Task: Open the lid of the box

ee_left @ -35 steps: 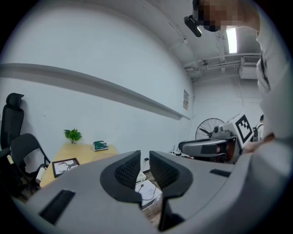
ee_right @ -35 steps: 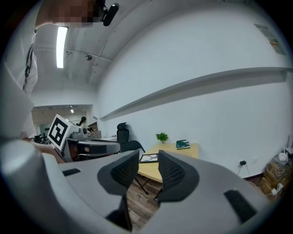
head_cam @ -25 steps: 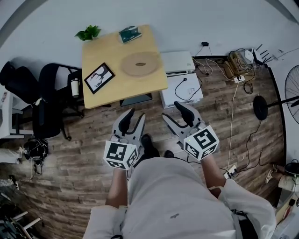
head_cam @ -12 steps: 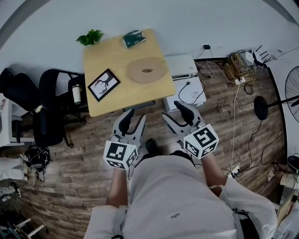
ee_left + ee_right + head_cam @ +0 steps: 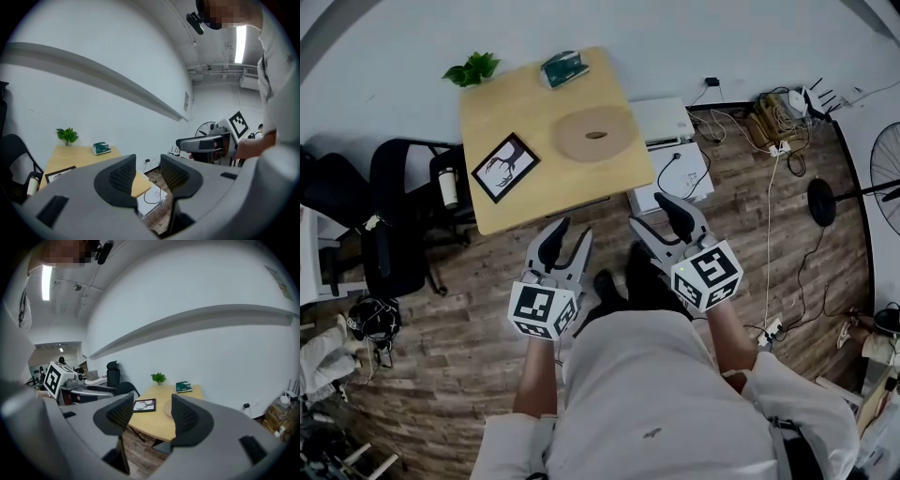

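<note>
A small green box [image 5: 562, 67] lies at the far edge of a light wooden table [image 5: 534, 202], well ahead of both grippers. On the same table are a round wooden disc [image 5: 595, 133], a framed picture [image 5: 500, 167] and a small plant [image 5: 469, 68]. My left gripper [image 5: 567, 240] and right gripper [image 5: 659, 223] hover over the floor short of the table's near edge. Both are open, with nothing between their jaws. The right gripper view shows the green box [image 5: 184, 386] beyond the open right gripper [image 5: 152, 411]. The left gripper view shows the green box [image 5: 101, 148] left of the left gripper [image 5: 149, 168].
Black office chairs [image 5: 394, 216] stand left of the table. White units [image 5: 670, 122] sit on the wooden floor at its right, with cables [image 5: 769, 122] and a fan stand [image 5: 820, 202] further right. The person's shoes [image 5: 605, 281] are between the grippers.
The person has stepped slightly toward the table, so it sits a little nearer in the head view. The right gripper has shifted a bit forward. Both grippers stay open and empty.
</note>
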`<state>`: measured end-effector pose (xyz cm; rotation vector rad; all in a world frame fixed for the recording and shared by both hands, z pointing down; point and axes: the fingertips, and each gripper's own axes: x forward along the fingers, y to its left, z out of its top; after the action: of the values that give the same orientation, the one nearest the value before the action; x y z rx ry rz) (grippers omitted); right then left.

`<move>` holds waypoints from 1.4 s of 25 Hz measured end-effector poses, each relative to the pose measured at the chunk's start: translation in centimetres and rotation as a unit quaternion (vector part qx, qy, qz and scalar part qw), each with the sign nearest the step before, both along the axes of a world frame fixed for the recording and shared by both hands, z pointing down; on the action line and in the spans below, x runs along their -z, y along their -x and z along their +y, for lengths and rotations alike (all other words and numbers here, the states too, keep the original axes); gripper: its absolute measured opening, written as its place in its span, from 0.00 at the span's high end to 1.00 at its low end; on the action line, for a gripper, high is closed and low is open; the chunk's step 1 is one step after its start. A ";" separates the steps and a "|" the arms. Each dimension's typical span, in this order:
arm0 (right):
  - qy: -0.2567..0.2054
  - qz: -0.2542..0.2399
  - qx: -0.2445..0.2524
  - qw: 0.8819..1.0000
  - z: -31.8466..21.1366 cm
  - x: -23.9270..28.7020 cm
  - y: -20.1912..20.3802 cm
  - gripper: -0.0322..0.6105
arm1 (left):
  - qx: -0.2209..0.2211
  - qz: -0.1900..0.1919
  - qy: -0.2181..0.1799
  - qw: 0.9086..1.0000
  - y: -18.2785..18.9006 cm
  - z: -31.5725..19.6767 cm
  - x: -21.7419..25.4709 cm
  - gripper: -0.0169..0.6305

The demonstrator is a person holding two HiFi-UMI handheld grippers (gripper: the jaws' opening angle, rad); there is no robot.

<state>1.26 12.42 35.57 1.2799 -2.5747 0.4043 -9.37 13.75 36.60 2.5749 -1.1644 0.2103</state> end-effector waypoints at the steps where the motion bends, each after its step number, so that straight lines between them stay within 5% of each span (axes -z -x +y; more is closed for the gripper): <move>1: 0.003 0.001 0.000 1.000 -0.2 -0.2 0.0 0.58 | -0.001 -0.001 0.002 1.000 0.0 -0.1 -0.2 0.76; 9: 0.021 -0.002 0.009 1.000 -3.3 -2.0 0.3 0.58 | 0.008 -0.006 0.018 1.000 0.3 -2.5 -1.5 0.76; 35: 0.065 0.040 0.172 0.982 -18.7 -7.6 2.3 0.62 | 0.096 -0.032 0.065 0.993 0.3 -17.8 -4.1 0.76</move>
<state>-1.01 -6.30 43.15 0.7707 -2.5834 0.4342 -9.62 -4.04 40.69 2.3438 -1.3639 0.3148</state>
